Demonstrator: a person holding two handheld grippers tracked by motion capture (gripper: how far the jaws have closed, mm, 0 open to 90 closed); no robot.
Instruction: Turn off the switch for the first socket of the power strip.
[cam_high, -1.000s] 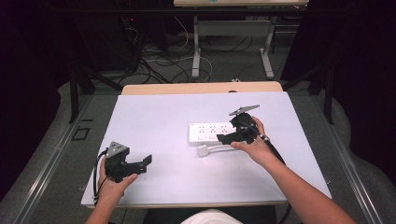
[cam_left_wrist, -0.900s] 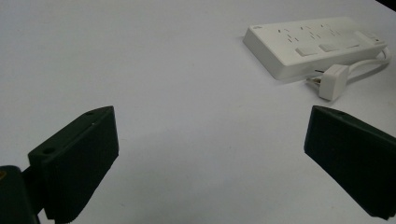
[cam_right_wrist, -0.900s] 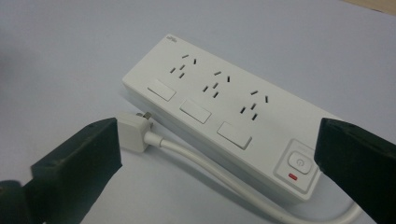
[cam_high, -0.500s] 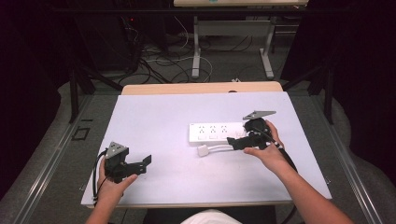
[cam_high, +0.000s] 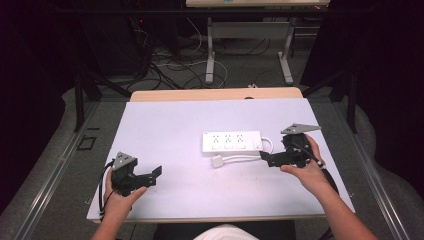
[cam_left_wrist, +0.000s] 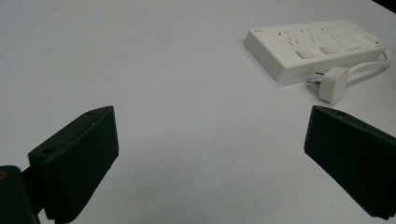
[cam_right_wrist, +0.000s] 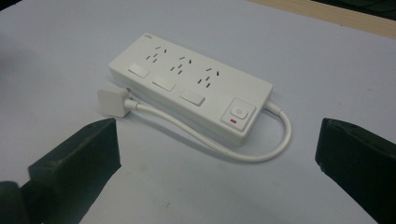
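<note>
White power strip (cam_high: 232, 141) lies ahead of the spread right claw (cam_high: 265, 157); a careless approach could snag its looped cord (cam_right_wrist: 261, 151).

In the left gripper view the power strip's (cam_left_wrist: 317, 44) cord (cam_left_wrist: 373, 63) runs off the right edge.

High view overhead, tool views low (sharing power strip (cam_high: 232, 141))

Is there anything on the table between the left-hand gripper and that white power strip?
Nothing: bare white table runs from the open left gripper to the power strip and its plug, seen in the left gripper view.
</note>
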